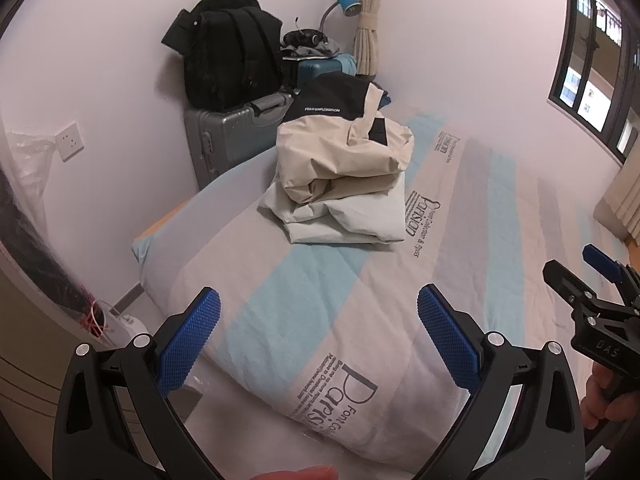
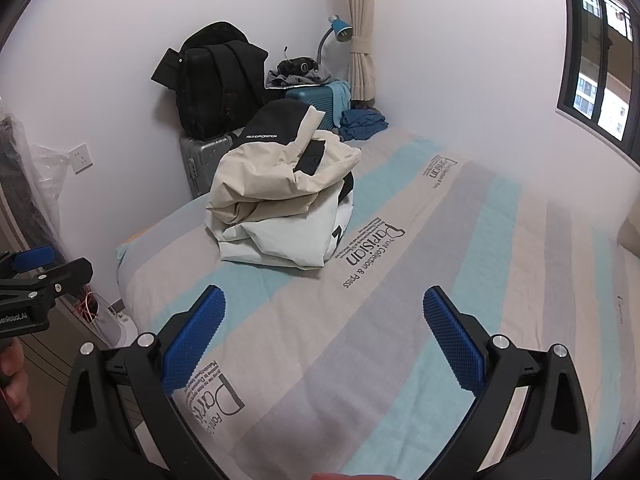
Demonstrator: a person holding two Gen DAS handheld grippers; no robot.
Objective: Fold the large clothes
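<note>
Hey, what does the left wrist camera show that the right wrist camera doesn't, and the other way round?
Only the left wrist view: the right claw seen from the side at the right edge, and the left claw's own blue pads up front.

Only the right wrist view: blue clothes crumpled at the bed's far end, and the left claw at the left edge.

Both: the striped bed, the folded jacket pile, the silver suitcase with a black backpack, and the blue lamp. Both claws are open and empty.
</note>
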